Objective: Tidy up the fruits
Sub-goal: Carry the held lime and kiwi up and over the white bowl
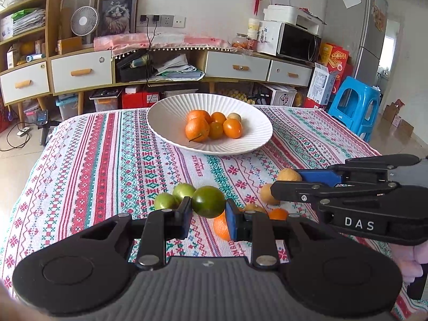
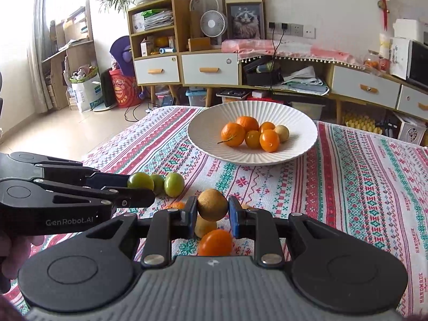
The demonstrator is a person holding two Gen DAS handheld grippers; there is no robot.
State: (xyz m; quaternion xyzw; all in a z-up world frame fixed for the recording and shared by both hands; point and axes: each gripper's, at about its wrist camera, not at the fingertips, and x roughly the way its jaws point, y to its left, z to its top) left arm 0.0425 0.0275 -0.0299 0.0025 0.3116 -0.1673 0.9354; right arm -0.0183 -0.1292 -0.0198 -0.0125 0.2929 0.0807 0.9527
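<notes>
Fruits in bowl [image 2: 299,144]: six; loose green fruits [image 1: 184,191]: two.

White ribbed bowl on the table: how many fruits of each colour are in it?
Round orange fruits: 5
Round yellowish-brown fruit: 1
Total in the white ribbed ceramic bowl: 6

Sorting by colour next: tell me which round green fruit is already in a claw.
The darkest round green fruit, clamped in the left claw; two paler green fruits lie loose on the cloth beyond it.
</notes>
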